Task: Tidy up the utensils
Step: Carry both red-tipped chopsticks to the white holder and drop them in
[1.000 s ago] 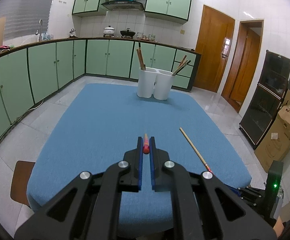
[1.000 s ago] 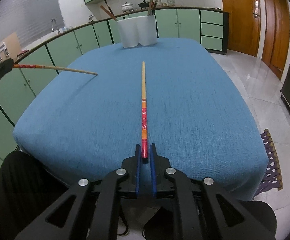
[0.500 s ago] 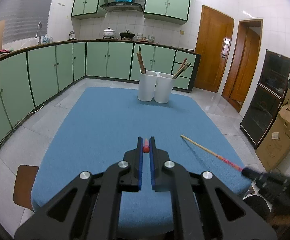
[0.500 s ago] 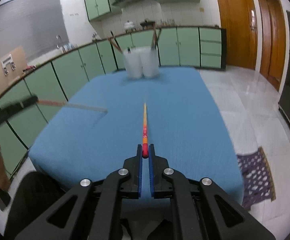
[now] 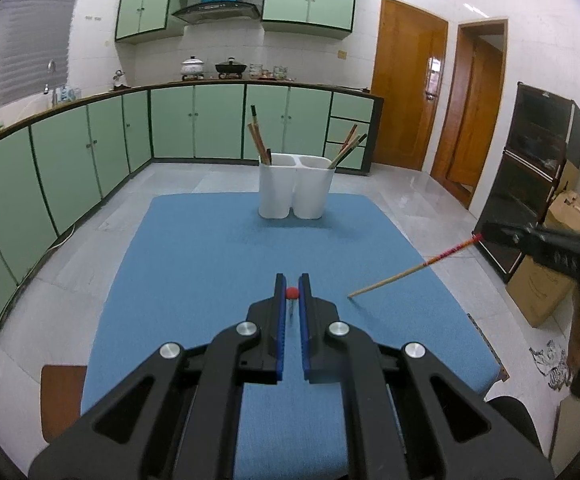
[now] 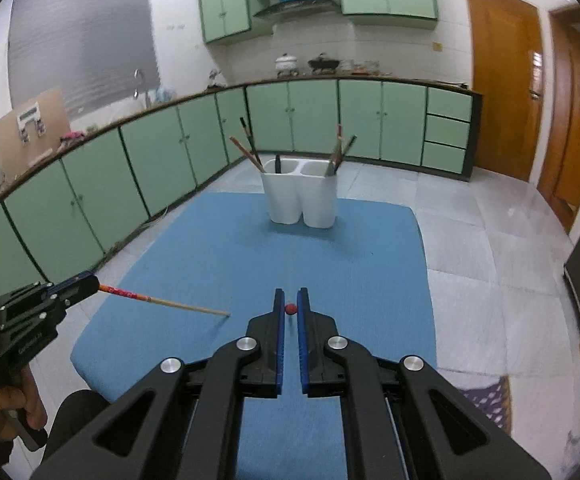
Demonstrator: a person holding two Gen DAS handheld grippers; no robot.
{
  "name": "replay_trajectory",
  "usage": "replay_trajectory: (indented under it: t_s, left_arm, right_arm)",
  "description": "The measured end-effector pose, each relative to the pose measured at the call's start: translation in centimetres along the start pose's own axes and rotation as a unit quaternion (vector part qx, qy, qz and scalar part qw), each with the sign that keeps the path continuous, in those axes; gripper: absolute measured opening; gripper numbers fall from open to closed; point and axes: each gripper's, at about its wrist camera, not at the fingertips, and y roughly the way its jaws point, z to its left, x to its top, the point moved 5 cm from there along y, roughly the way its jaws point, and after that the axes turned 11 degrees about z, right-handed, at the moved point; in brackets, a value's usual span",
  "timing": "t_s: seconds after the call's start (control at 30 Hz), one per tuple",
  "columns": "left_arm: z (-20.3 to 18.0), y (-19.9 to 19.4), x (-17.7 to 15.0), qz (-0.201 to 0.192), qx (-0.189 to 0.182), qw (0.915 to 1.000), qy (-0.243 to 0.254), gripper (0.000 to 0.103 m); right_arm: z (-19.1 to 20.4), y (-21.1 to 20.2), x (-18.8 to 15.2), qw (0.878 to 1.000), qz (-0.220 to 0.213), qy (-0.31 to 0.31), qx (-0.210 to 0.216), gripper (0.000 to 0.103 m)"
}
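Each gripper is shut on a red-handled chopstick. My left gripper [image 5: 292, 293] holds one end-on, so only its red butt [image 5: 292, 292] shows; from the right wrist view the left gripper [image 6: 90, 280] and its whole chopstick [image 6: 162, 301] show, tip down over the blue table. My right gripper [image 6: 289, 309] holds the other chopstick [image 6: 289, 309] end-on; it shows in the left wrist view [image 5: 414, 270], with the right gripper [image 5: 490, 232] at the right. A white two-compartment holder [image 5: 296, 188] with several chopsticks stands at the table's far end [image 6: 300, 196].
The blue-covered table [image 5: 210, 248] stands on a tiled floor, with green cabinets [image 5: 70, 152] along the left and back. Wooden doors [image 5: 406, 92], a black cabinet [image 5: 530, 168] and cardboard boxes stand to the right. A brown stool [image 5: 62, 396] sits at the near left corner.
Both grippers lifted their chopsticks off the table and rose. Both chopsticks now point steeply down and forward, and the views sit higher above the table.
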Motion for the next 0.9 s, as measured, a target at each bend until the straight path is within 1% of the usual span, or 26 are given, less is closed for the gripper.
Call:
replay_trajectory:
  t_s: [0.17, 0.33, 0.43, 0.6, 0.73, 0.87, 0.9]
  left_arm:
    - [0.2, 1.2, 2.7, 0.015, -0.001, 0.9998, 0.015, 0.005]
    - [0.5, 2.2, 5.6, 0.032, -0.009, 0.9991, 0.025, 0.005]
    - [0.9, 3.2, 7.4, 0.046, -0.015, 0.9985, 0.026, 0.005]
    - [0.8, 4.1, 10.3, 0.056, -0.02, 0.9974, 0.041, 0.005]
    - [0.7, 4.3, 13.0, 0.054, -0.022, 0.9973, 0.045, 0.005]
    - [0.5, 4.1, 16.8, 0.038, -0.022, 0.9978, 0.05, 0.005]
    - [0.5, 3.9, 18.2, 0.033, -0.02, 0.998, 0.05, 0.005]
  right_arm:
    - [0.7, 1.1, 4.4, 0.999, 0.028, -0.03, -0.003, 0.006]
    - [1.0, 2.4, 7.6, 0.997, 0.057, -0.046, -0.002, 0.006]
    - [1.1, 2.6, 9.3, 0.997, 0.062, -0.044, 0.001, 0.006]
    - [0.7, 2.4, 12.0, 0.997, 0.069, -0.044, -0.001, 0.006]
    - [0.4, 2.0, 14.6, 0.996, 0.073, -0.043, -0.002, 0.006]
    - [0.5, 1.1, 17.4, 0.997, 0.067, -0.041, -0.004, 0.006]
    - [0.5, 0.8, 18.5, 0.997, 0.064, -0.041, -0.006, 0.006]
